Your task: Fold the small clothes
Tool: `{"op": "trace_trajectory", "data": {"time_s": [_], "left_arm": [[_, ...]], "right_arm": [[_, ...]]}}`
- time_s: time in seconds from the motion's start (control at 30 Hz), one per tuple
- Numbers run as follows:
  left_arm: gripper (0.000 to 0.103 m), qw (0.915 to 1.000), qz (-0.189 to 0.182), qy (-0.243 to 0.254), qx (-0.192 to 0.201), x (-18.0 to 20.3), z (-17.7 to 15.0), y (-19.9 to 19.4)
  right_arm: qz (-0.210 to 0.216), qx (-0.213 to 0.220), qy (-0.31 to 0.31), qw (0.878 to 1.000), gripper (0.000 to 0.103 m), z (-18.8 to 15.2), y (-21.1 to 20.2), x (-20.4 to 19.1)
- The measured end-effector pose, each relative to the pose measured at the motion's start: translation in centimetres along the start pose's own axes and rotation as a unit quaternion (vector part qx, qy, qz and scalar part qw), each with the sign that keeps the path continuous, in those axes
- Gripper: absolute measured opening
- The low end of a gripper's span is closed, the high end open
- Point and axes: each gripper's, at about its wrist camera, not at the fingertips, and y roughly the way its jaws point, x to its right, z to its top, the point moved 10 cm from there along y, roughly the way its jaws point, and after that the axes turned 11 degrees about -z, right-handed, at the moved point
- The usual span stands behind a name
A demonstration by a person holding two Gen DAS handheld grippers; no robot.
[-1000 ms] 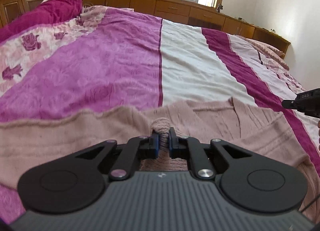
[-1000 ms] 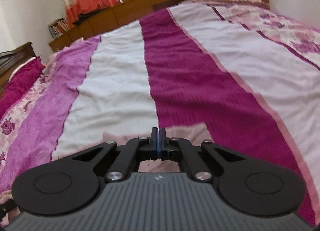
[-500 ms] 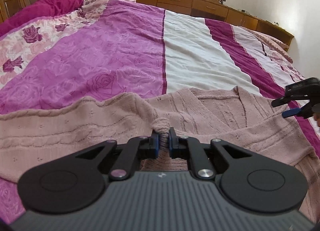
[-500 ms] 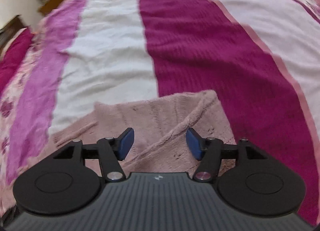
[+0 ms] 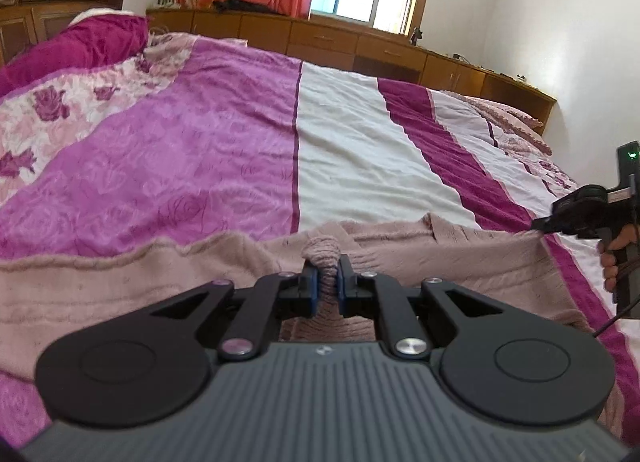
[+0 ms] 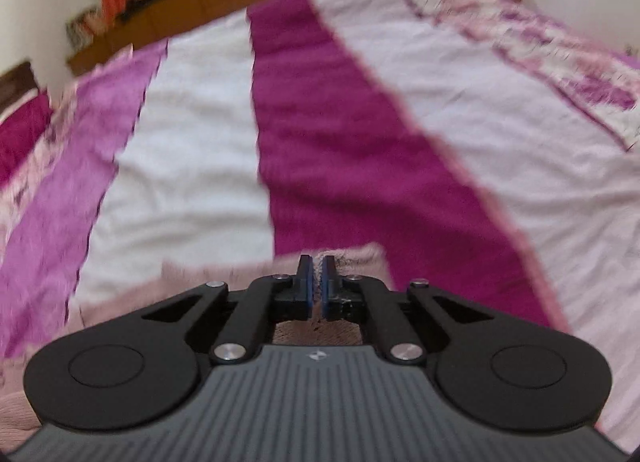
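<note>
While both grippers tilt down toward the near edge of the bed [image 5: 360,150], the left gripper [image 5: 325,278] has its fingers clamped on a bunched fold of the pink knit sweater [image 5: 120,282]. The right gripper [image 6: 316,282], held in a hand [image 5: 618,250], has just closed its fingers onto the sweater's far corner after spreading wide half a second ago. Beyond the sweater the striped bedspread lies open up to the wooden cabinets [image 5: 340,38].
</note>
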Motion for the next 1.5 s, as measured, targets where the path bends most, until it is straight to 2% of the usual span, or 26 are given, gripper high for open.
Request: {"op": "trace_trajectory", "data": {"time_s": [0.07, 0.2, 0.27, 0.33, 0.47, 0.53, 0.57, 0.67, 0.8, 1.0, 1.13, 1.23, 1.33, 1.5], "left_arm": [[0.011, 0.9999, 0.003, -0.001, -0.014, -0.3, -0.1, 1.3], [0.013, 0.9968, 0.039, -0.026, -0.065, -3.0, -1.8, 5.6], [0.014, 0.9942, 0.054, -0.048, -0.08, -4.6, -2.5, 6.9], [0.021, 0.991, 0.063, -0.072, -0.094, -5.9, -3.1, 7.8], [0.041, 0.9885, 0.093, -0.082, -0.087, -7.6, -2.9, 6.4], [0.045, 0.9884, 0.098, -0.079, -0.084, -8.0, -2.9, 5.4], [0.045, 0.9882, 0.101, -0.08, -0.083, -8.2, -2.9, 4.8], [0.045, 0.9889, 0.099, -0.083, -0.073, -7.9, -2.8, 3.5], [0.045, 0.9929, 0.079, -0.068, -0.058, -5.8, -2.2, 2.7], [0.045, 0.9953, 0.061, -0.024, -0.071, -3.3, -2.8, 4.0], [0.045, 0.9921, 0.069, -0.036, -0.098, -3.8, -4.7, 5.5], [0.046, 0.9892, 0.082, -0.049, -0.111, -4.8, -6.1, 6.1], [0.045, 0.9888, 0.085, -0.055, -0.11, -4.7, -6.0, 5.6], [0.044, 0.9884, 0.089, -0.067, -0.104, -4.7, -5.8, 3.2]], "right_arm": [[0.0, 0.011, -0.003, 1.0, 0.003, 0.8, 0.4, 0.2], [0.023, -0.021, 0.001, 1.0, 0.004, 0.1, 2.4, -0.7], [0.015, -0.028, 0.016, 0.999, 0.004, -0.5, 3.4, -0.6], [0.012, -0.023, 0.031, 0.999, 0.007, -0.7, 3.9, -0.3], [0.044, 0.0, 0.062, 0.997, 0.029, -0.4, 2.8, 1.4], [0.039, 0.032, 0.082, 0.995, 0.053, 0.6, 1.8, 3.4], [0.032, 0.044, 0.091, 0.994, 0.056, 1.0, 1.5, 4.5], [0.027, 0.035, 0.087, 0.995, 0.057, 1.0, 1.7, 6.1], [0.058, 0.033, 0.049, 0.997, 0.057, -0.5, 0.8, 5.5], [0.092, 0.034, -0.038, 0.994, 0.057, -5.7, -3.3, 3.4], [0.077, 0.048, -0.11, 0.99, 0.057, -9.9, -5.7, 3.1], [0.045, 0.034, -0.15, 0.987, 0.057, -12.6, -5.2, 3.9], [0.048, 0.023, -0.139, 0.989, 0.058, -13.9, -5.0, 5.0], [0.054, 0.017, -0.101, 0.993, 0.062, -14.1, -6.0, 6.2]]}}
